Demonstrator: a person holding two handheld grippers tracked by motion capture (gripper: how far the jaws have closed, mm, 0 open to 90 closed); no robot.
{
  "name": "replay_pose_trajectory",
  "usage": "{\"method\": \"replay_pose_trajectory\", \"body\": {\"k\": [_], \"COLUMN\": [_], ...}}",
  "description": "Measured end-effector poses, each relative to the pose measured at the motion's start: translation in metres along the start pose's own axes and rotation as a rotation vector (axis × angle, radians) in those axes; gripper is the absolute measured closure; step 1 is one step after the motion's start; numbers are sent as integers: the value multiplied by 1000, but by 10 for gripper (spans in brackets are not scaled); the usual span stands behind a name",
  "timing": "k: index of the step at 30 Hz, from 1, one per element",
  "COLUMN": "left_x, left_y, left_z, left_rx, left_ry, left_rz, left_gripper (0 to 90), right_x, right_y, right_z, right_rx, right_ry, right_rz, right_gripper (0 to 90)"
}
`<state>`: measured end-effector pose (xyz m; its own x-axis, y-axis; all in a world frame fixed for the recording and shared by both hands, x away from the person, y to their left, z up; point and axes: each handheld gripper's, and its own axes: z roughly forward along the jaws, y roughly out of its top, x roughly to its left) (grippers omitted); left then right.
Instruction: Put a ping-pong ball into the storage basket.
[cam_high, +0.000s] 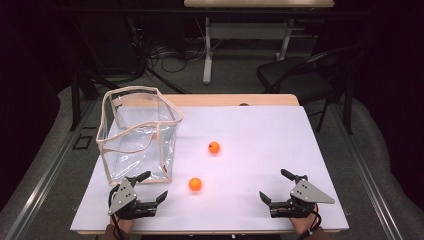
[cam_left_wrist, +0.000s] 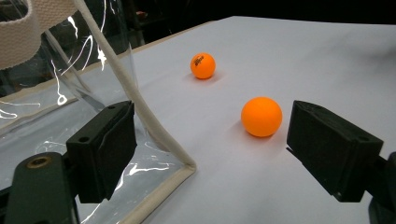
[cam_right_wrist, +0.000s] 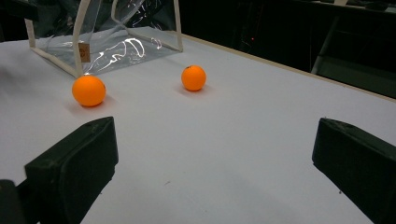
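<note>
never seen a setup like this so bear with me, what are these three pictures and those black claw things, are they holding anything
There is no robot here. A person sits at the table and holds one hand tool in each hand: the black claws are tongs with two jaws.

The wide picture comes from a camera above the person, looking forward and down. There the left tongs and the right tongs sit near the bottom edge.

The other two pictures come from small cameras riding on each of the tongs, looking out between their own jaws.

On the white surface lie two orange balls, the near ball and the far ball, beside a clear plastic bag with cream trim that stands open.

Both tongs are open and hold nothing.
</note>
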<state>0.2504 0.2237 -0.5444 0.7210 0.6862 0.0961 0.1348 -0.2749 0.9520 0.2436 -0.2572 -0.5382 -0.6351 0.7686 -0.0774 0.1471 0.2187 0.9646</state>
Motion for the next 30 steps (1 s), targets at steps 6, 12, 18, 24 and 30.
{"method": "replay_pose_trajectory", "body": {"k": [6,12,18,24,30], "left_x": [0,0,-1,0,0], "left_y": [0,1,1,0,0], "left_z": [0,-1,0,-1,0], "left_rx": [-1,-3,-2,0,0], "left_ry": [4,3,5,6,8], "left_rz": [5,10,8,13,1], "left_gripper": [158,158,158,158,158], "right_x": [2,4,7,10,14], "right_y": [1,1,2,4,5], "right_z": [3,10,19,31,42], "right_rx": [26,58,90,126,154], "right_ry": [9,31,43,67,84], "right_rz": [-7,-6,-10,-10,-6], "right_gripper": [0,0,0,0,0]}}
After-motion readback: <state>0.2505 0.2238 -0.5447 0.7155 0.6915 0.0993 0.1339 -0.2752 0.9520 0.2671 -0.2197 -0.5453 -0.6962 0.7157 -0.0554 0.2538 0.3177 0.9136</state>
